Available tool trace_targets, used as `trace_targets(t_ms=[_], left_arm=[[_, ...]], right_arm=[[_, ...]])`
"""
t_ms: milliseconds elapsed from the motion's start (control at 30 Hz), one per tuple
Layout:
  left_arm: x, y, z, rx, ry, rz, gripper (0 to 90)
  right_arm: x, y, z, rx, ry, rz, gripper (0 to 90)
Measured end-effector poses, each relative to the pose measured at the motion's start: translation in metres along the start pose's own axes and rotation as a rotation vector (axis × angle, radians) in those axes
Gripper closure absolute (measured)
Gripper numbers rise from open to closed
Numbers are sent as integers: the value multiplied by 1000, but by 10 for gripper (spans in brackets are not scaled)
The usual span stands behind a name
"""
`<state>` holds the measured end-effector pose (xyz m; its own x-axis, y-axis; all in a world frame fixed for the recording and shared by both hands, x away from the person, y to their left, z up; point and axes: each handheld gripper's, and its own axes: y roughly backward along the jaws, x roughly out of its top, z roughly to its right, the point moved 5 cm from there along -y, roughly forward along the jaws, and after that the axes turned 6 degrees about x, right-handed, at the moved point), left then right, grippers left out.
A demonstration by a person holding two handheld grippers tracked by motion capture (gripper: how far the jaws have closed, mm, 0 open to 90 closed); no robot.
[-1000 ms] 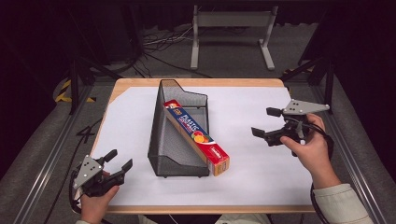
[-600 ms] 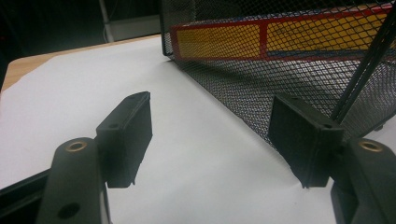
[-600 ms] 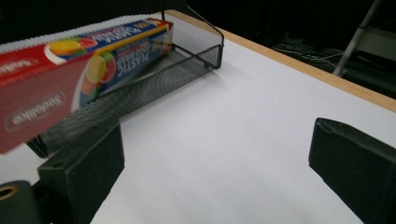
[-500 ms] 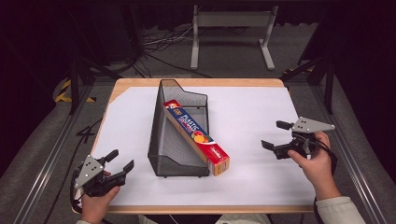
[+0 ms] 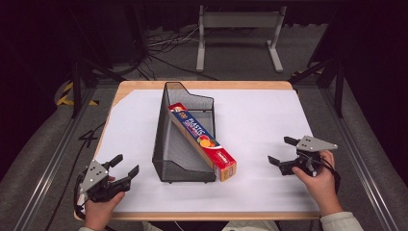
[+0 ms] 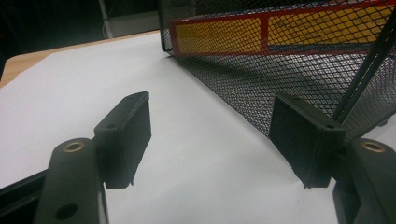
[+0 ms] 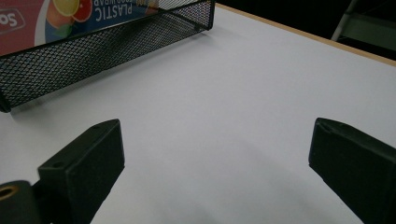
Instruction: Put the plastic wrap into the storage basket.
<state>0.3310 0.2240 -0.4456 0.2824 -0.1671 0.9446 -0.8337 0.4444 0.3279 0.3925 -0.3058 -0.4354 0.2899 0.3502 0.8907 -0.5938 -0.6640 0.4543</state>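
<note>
A black wire-mesh holder [image 5: 185,144] stands in the middle of the white table [image 5: 255,120]. A long red plastic-wrap box [image 5: 202,139] leans inside it, its near end sticking out past the holder's front right corner. The box shows through the mesh in the left gripper view [image 6: 280,32] and over the mesh rim in the right gripper view [image 7: 56,18]. My left gripper [image 5: 124,166] rests at the table's near left corner, open and empty [image 6: 212,135]. My right gripper [image 5: 281,150] hovers low at the near right, open with nothing between its jaws [image 7: 215,158].
The table's wooden edge [image 5: 202,85] shows at the back. Beyond it stand a metal frame [image 5: 238,29] and cables on the floor. Dark rails [image 5: 48,159] run along both sides. White table surface lies right of the holder.
My right gripper has moved down and toward the near edge of the table, staying open. The left gripper has barely shifted.
</note>
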Motion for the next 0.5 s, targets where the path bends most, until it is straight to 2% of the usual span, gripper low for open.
trace_targets(t_ms=[233,467,500], left_arm=[[-1,-2,1,-16,-7,-7,276],[0,-2,-1,-11,1,0,275],[-1,-3,-1,-11,0,-5,275]], right_arm=[[-12,-2,-2,-8,-12,-11,37],[-33,-6,-6,2,-47,-89,49],[-33,-5,-6,2,-39,-84,51]])
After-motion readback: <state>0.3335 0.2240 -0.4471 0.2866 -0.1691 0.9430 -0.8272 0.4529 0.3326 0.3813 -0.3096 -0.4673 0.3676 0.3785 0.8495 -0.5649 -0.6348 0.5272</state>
